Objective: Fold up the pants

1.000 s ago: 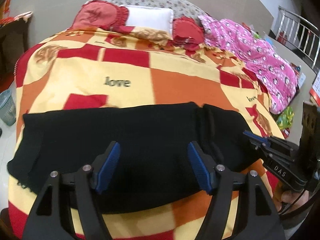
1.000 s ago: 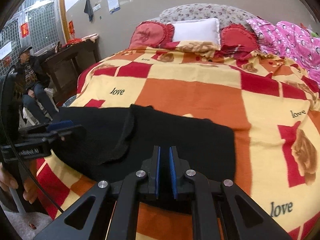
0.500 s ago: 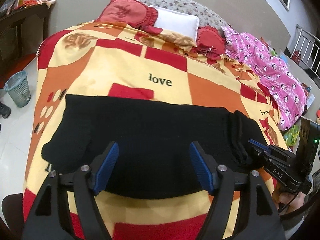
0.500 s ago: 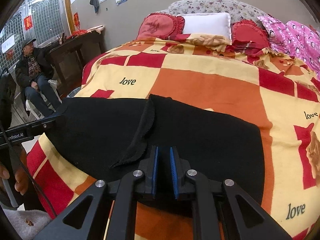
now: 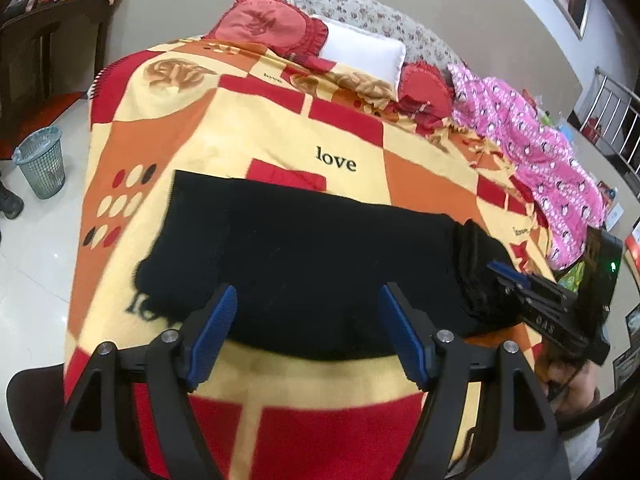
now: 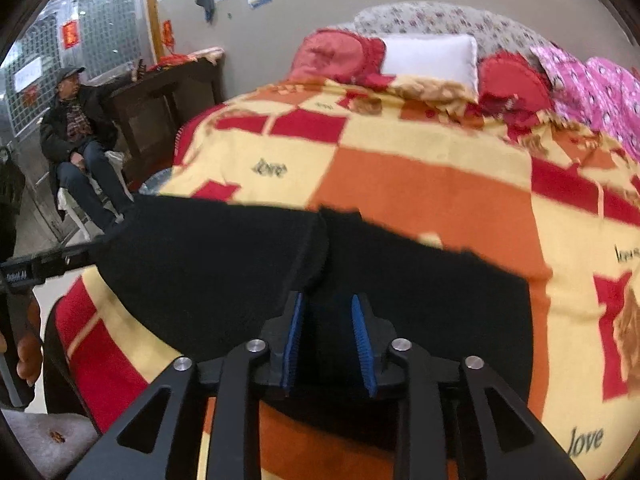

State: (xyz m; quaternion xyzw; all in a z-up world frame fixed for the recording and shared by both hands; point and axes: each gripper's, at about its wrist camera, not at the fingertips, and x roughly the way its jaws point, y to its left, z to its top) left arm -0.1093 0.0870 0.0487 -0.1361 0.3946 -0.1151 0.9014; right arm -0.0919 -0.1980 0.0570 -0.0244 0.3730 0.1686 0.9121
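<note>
Your left gripper point(image 5: 308, 332) and right gripper point(image 6: 328, 344) look the same: chunky black plastic frames with triangle cutouts, ribbed blue pads lining the fingers point(image 5: 212, 332), and round silver screws just behind them. There's white lettering on the side and a black cable behind the fingers.

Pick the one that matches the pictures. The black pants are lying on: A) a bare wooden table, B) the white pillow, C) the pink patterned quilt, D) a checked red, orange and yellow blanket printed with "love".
D: the black pants lie spread across the checked blanket, whose "love" lettering shows just beyond them; the pink quilt and white pillow sit farther back.
</note>
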